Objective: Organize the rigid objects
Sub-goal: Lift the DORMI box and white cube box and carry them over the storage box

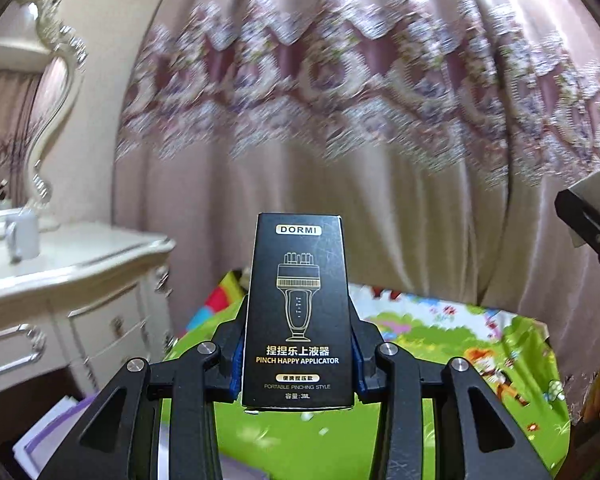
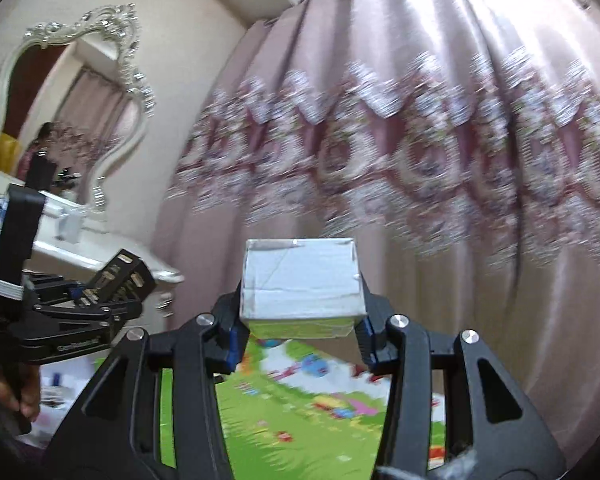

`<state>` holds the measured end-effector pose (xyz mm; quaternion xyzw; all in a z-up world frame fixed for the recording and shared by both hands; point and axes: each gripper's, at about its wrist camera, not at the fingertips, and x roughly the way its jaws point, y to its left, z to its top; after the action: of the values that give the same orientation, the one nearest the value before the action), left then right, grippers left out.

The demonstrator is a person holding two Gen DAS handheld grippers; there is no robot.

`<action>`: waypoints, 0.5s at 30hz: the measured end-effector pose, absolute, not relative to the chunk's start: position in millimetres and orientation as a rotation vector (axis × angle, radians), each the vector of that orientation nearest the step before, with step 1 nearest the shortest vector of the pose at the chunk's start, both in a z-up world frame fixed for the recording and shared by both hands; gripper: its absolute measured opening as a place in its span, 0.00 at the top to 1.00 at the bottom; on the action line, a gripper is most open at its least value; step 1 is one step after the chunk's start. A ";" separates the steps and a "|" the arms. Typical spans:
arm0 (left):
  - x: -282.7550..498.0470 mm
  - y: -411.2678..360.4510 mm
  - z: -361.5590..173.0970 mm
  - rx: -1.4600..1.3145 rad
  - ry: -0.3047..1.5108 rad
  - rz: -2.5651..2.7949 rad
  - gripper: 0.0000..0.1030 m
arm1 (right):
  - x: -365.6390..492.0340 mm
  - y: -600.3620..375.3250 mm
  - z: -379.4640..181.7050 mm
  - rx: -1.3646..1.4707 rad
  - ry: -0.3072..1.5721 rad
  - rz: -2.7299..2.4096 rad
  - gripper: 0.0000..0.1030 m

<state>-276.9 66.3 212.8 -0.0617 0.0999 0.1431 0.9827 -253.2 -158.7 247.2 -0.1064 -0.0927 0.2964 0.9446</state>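
Observation:
A tall black box (image 1: pixel 298 312) with gold print reading "DORMI" stands upright between the fingers of my left gripper (image 1: pixel 298 354), which is shut on its lower sides. In the right wrist view, a pale grey cardboard box (image 2: pixel 300 280) sits clamped between the blue pads of my right gripper (image 2: pixel 300 340), held up in front of the curtain. The right gripper with its grey box (image 1: pixel 594 200) shows at the right edge of the left wrist view. The left gripper (image 2: pixel 112 280) appears at the left of the right wrist view, carried by a hand (image 2: pixel 16 392).
A pink curtain (image 1: pixel 340 100) with a lace band hangs ahead. A white dressing table (image 1: pixel 72 280) with an ornate mirror (image 2: pixel 68 108) and a white mug (image 1: pixel 22 236) stands to the left. A green cartoon play mat (image 1: pixel 440 340) covers the surface below.

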 end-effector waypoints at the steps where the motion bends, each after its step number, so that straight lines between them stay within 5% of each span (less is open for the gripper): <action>1: -280.5 74.8 207.6 -0.134 0.220 0.307 0.61 | -252.9 -152.8 244.6 -0.219 -0.175 0.627 0.53; 15: -322.2 152.9 142.4 -0.276 0.374 0.482 0.61 | -255.2 -53.9 201.5 -0.319 0.013 0.923 0.53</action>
<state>-322.2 152.9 142.4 -0.1352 0.1834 0.2368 0.9445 -255.2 -53.9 201.5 -0.1532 0.0064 0.4432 0.8832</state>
